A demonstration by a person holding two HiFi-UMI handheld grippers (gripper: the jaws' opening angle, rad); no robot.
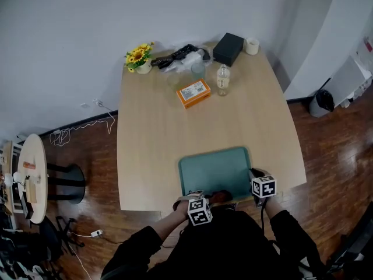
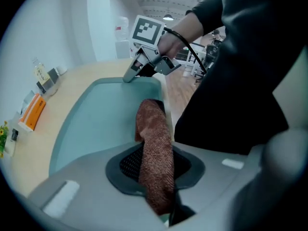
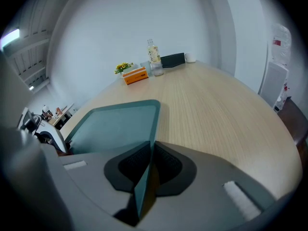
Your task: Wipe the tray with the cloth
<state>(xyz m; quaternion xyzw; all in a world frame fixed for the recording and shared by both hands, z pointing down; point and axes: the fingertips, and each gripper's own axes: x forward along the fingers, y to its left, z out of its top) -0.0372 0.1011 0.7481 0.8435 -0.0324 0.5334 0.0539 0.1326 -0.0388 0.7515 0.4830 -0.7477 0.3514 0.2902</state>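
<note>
A teal tray (image 1: 213, 171) lies at the table's near edge. My left gripper (image 1: 205, 198) is shut on a folded brown cloth (image 2: 155, 148), whose free end hangs over the tray's (image 2: 91, 124) near edge; a bit of the cloth (image 1: 220, 196) shows in the head view. My right gripper (image 1: 256, 177) is shut on the tray's right rim (image 3: 144, 186), which runs edge-on between its pads. The tray (image 3: 115, 124) stretches out to the left in the right gripper view. In the left gripper view the right gripper (image 2: 131, 76) sits at the tray's far corner.
At the table's far end stand an orange box (image 1: 193, 93), a clear bottle (image 1: 222, 79), a black box (image 1: 228, 49), a white cup (image 1: 252, 45), a flower pot (image 1: 140, 58) and black cables (image 1: 180, 54). A small round table (image 1: 32, 177) stands on the floor at left.
</note>
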